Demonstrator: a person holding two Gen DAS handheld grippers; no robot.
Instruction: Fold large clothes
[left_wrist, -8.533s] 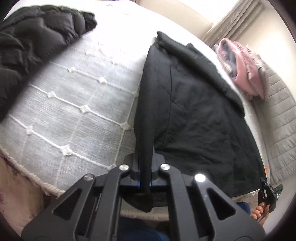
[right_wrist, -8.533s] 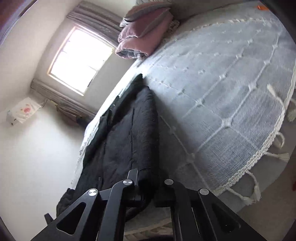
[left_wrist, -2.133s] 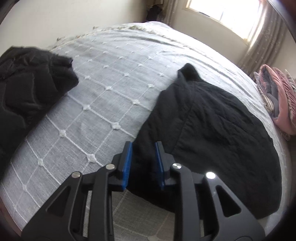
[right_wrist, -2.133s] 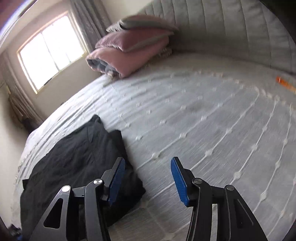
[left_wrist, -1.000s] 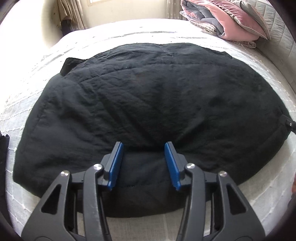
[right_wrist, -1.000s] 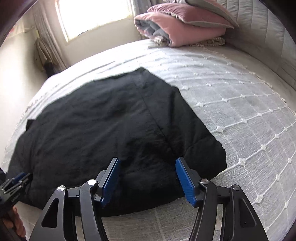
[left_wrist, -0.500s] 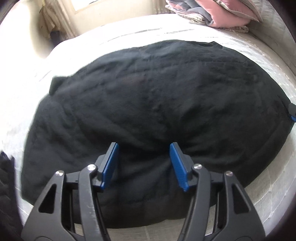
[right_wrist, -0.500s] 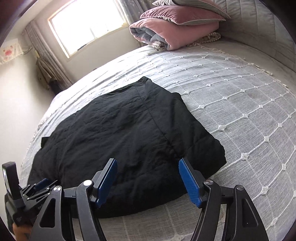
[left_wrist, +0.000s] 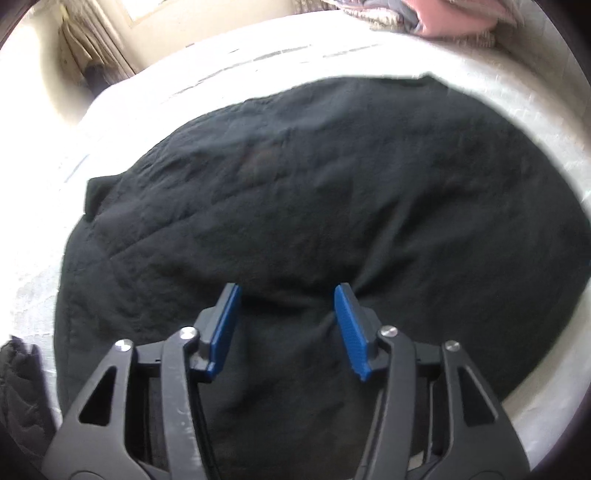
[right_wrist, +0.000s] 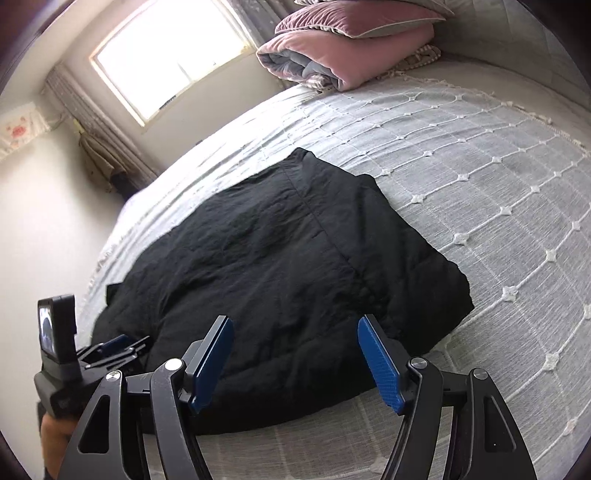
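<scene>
In front of me the bed (right_wrist: 480, 177) wears a pale grey coverlet (right_wrist: 517, 229) stitched in a diamond grid with small white tufts. A folded black quilted coat (right_wrist: 280, 266) lies flat on it near my edge. At the head, a folded pink quilt (right_wrist: 347, 48) rests against the headboard (right_wrist: 517, 33).
</scene>
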